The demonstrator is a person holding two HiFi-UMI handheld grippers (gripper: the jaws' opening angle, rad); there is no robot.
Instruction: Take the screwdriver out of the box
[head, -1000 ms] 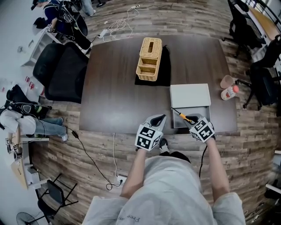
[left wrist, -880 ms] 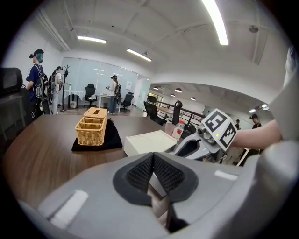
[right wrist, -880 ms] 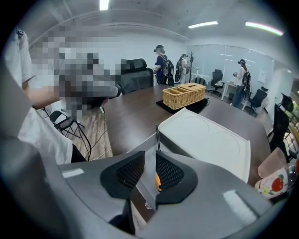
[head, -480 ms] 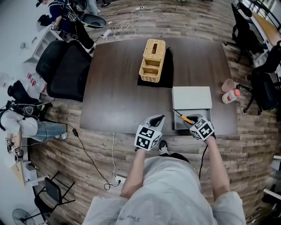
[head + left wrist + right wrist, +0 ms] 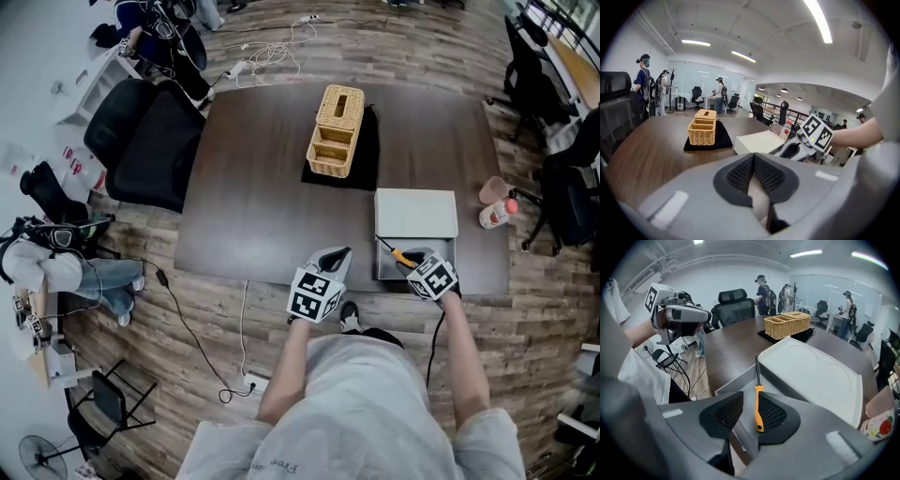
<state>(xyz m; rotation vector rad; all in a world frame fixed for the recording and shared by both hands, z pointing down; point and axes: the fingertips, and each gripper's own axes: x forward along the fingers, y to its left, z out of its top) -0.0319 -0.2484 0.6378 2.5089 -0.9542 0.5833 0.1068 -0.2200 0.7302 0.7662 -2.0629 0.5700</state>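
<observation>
So the screwdriver (image 5: 759,408) is a slim one: smooth orange plastic handle, rounded at the butt, with a thin dark metal shaft. It's sitting in the open grey tray end of the white box (image 5: 415,214), down at roughly the 4 o'clock corner of the bench (image 5: 253,187), tip aimed at about 10 o'clock from overhead.

The right claw (image 5: 750,401) is right over it with its jaws apart. The handle sits between the two black mesh-textured pads, up against the right-hand one, and you can see a clear gap on the other side, so it isn't pinched.

The left claw (image 5: 752,159) is pressed closed, pads meeting at the tips with nothing in them, hanging just off the near edge of the bench around 6 o'clock.

The box top is flat matte white with two shallow round dents moulded into it. The bench is dark wood-grain. Up at 12 o'clock there's a rectangular woven wicker basket (image 5: 337,131) on a black cloth (image 5: 367,155).
</observation>
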